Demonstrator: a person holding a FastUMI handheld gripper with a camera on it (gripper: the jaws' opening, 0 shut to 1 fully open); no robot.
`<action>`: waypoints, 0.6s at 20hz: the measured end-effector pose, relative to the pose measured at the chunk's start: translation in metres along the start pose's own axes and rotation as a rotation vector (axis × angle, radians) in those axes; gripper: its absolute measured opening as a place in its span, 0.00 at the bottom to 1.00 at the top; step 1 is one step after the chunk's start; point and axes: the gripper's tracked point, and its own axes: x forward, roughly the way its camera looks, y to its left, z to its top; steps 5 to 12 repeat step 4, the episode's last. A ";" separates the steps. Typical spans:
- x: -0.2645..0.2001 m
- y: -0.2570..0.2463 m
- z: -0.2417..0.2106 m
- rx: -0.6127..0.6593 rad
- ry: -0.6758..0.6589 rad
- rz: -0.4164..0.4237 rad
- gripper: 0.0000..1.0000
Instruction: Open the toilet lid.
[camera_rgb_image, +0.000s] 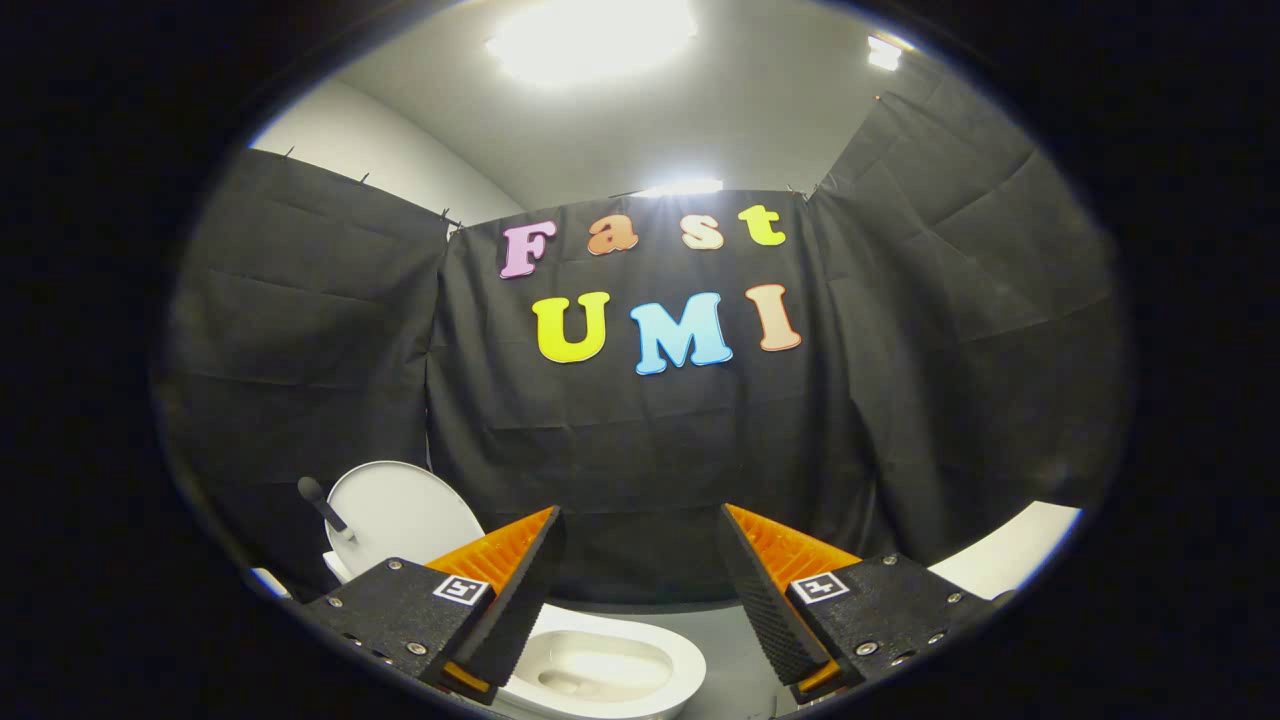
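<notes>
A white toilet stands low beneath my fingers, against the black cloth wall. Its lid (398, 512) is raised and stands upright behind the left finger, leaning toward the wall. The bowl (605, 668) lies uncovered just below and between the fingers. My gripper (640, 520) is open, held above the bowl with nothing between its fingers. The left finger hides part of the bowl's left side.
A dark handle (322, 505) sticks up beside the lid on its left. A white curved surface (1010, 548) shows beyond the right finger. Grey floor (735, 655) lies to the right of the bowl. Black cloth hangs close around the toilet.
</notes>
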 end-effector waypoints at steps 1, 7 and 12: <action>-0.002 -0.002 0.001 0.011 -0.002 -0.007 0.94; -0.003 -0.003 0.006 0.048 -0.017 -0.020 0.94; -0.003 -0.003 0.006 0.048 -0.017 -0.020 0.94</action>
